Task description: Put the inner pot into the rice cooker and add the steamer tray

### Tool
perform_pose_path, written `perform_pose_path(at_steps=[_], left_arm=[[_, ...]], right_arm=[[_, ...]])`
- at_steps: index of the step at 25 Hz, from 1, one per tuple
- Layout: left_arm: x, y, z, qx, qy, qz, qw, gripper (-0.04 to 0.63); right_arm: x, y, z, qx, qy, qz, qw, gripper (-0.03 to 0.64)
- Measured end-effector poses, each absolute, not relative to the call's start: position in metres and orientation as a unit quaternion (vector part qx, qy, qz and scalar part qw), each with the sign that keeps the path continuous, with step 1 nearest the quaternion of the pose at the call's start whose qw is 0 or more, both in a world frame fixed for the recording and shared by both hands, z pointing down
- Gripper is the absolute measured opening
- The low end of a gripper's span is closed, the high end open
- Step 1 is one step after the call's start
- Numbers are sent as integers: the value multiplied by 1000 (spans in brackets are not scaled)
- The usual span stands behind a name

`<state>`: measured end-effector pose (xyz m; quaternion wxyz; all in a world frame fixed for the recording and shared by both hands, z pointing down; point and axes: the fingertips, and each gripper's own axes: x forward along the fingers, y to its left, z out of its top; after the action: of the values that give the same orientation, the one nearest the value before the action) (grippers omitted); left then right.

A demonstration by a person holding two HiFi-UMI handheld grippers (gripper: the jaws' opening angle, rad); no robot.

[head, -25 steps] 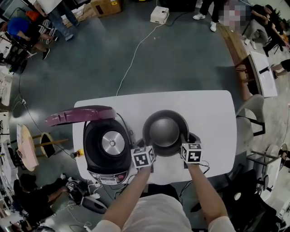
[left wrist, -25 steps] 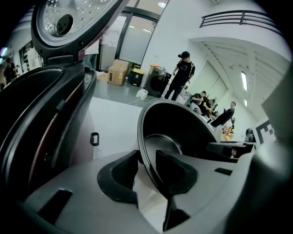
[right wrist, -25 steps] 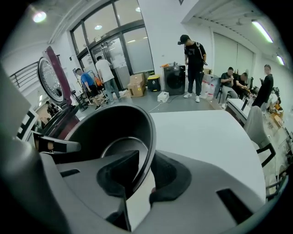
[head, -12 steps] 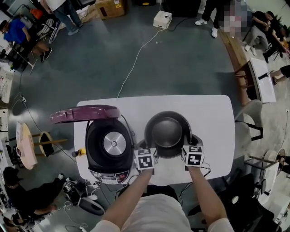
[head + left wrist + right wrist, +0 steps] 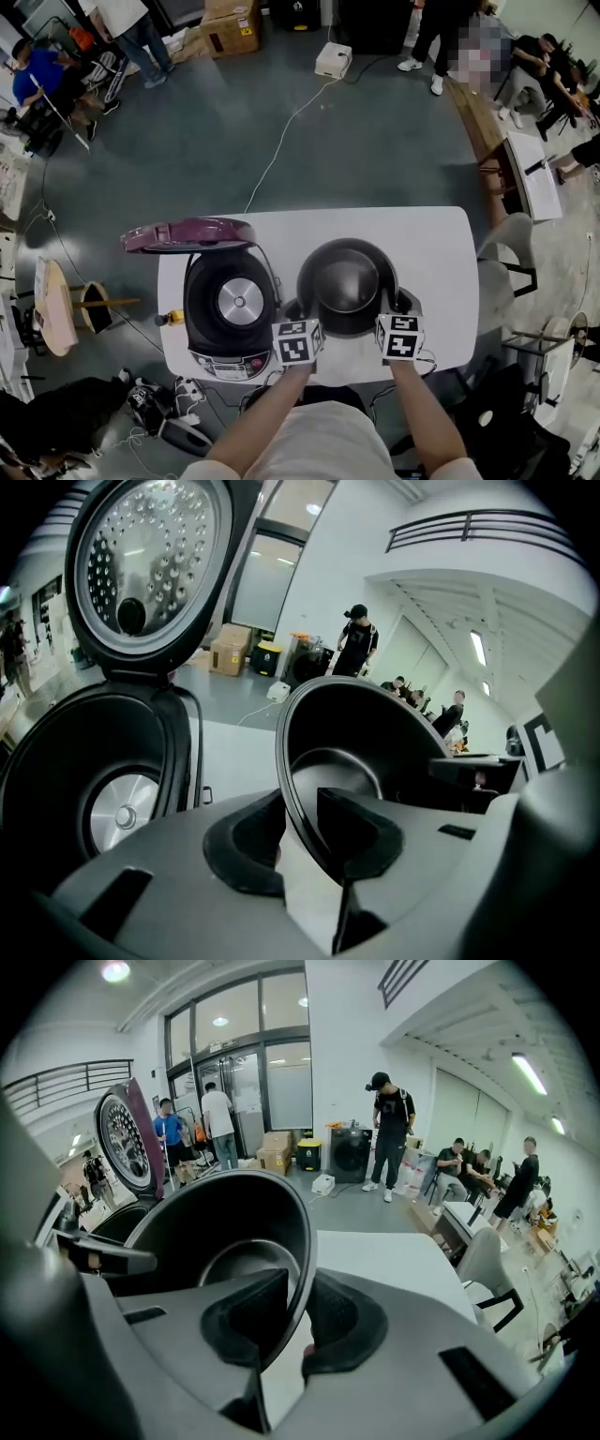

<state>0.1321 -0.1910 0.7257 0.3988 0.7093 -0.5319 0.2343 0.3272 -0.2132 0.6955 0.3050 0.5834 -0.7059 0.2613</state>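
Head view: marker cubes [image 5: 297, 341] hide the jaws of left gripper [image 5: 302, 321] and right gripper [image 5: 386, 317], inner pot [image 5: 347, 281] covers most of a dark shape [image 5: 410, 301] on the surface [image 5: 441, 253], object or shadow undetermined; rice cooker [image 5: 232, 305] panel print too small to read.

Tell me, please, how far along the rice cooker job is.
Done: the rice cooker stands open, lid up, no pot inside. In hand: the left gripper and right gripper have just closed on the rim of the inner pot. Left: setting it in the cooker, then adding the steamer tray (not clearly visible).
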Motion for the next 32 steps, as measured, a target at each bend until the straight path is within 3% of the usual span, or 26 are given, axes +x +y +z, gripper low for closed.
perform_pose_path(at_steps=[16,32], left_arm=[[98,-156,641,726,-551,192,363,126],[-3,-124,604,698,-604,170,346,121]], right_arm=[[293,-183,612,591,-730,222,262,66],[190,-166,582,552,-770,205,247,67]])
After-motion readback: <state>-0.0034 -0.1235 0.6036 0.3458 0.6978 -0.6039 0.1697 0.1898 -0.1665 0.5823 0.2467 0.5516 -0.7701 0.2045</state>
